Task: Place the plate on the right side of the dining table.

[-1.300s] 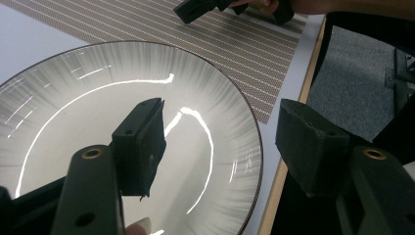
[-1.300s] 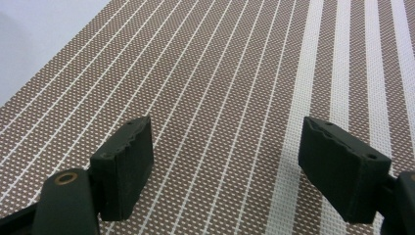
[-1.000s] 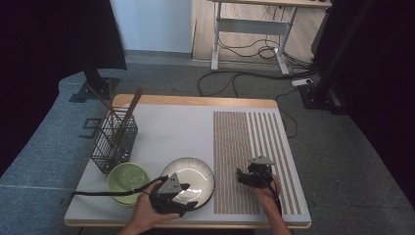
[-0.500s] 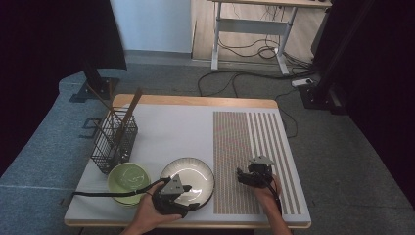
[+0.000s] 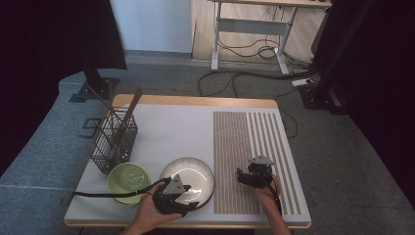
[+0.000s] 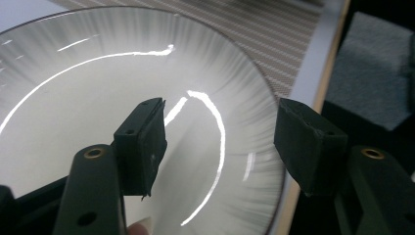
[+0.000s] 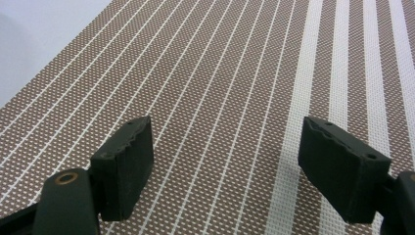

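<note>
My left tool (image 6: 218, 142) hangs open over the near rim of the white plate (image 5: 193, 174), which lies flat on the worktop (image 5: 171, 127) beside the green bowl (image 5: 128, 178); nothing gripped yet. My right tool (image 7: 225, 161) waits open above the striped mat (image 5: 249, 142)

Plate (image 5: 192, 177): round, shallow, glossy white-grey glaze with fine radial streaks and a dark rim. Empty, lying flat and upright at the front edge of the tabletop (image 5: 171, 132).
</note>
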The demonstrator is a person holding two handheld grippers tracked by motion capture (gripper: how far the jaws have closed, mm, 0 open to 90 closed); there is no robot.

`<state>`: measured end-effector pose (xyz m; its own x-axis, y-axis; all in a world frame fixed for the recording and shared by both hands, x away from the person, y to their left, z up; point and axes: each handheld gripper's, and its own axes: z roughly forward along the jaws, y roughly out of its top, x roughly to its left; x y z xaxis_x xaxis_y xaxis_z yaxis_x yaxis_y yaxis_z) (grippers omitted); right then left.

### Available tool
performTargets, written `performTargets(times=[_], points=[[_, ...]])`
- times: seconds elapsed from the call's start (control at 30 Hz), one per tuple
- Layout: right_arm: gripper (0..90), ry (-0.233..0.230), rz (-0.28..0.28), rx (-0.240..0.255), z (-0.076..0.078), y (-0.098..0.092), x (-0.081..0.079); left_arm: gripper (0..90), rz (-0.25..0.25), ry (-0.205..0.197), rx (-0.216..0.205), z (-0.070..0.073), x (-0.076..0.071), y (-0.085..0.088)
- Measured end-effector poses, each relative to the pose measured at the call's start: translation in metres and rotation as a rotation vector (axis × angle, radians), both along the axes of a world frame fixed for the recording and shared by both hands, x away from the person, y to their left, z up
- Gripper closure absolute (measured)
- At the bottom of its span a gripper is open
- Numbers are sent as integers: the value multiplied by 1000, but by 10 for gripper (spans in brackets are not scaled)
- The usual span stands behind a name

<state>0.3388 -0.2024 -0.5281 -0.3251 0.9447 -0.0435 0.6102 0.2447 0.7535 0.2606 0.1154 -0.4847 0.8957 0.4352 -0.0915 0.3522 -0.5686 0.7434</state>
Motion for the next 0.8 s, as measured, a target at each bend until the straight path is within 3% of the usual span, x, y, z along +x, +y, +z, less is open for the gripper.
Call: performTargets(times=[0.07,0.8], points=[[210,0,-1,1,0,0,0,356,-14,16,-17,1,-1,0],[210,-5,3,8,1,0,-1,357,12,22,-2,-5,0,-4]])
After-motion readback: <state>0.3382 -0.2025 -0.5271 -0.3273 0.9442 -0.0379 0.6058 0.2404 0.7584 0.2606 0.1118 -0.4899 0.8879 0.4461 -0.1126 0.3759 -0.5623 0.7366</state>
